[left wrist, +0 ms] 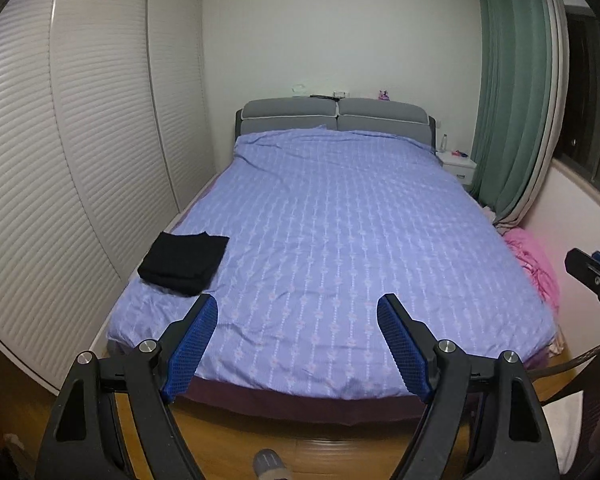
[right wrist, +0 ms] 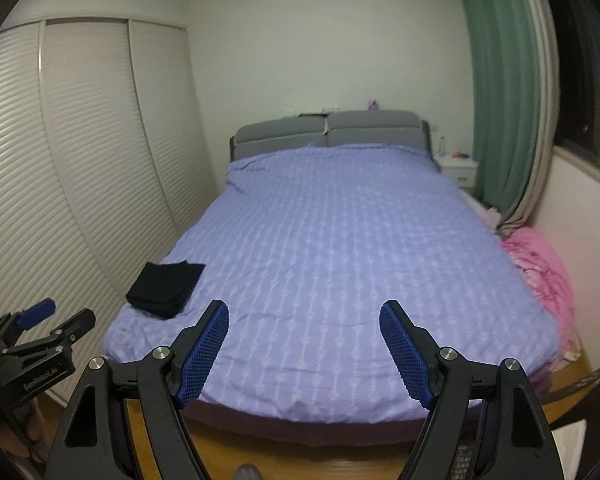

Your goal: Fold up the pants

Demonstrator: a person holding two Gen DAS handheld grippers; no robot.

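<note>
while the folded black pants (left wrist: 184, 262) lie on the bed (left wrist: 340, 220) near its left front corner, both left tongs (left wrist: 298, 310) and right tongs (right wrist: 304, 314) hang wide open and hold nothing, apart from the pants.

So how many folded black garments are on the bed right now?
1. The folded black garment lies near the bed's front-left corner, beside the wardrobe. Both grippers hang open, apart from it. The pink bedding heaped at the right could hide more.

pants (left wrist: 184, 263) on bed (left wrist: 340, 216), near-left corner | wardrobe (left wrist: 60, 160) left | curtain (left wrist: 508, 92) right
</note>
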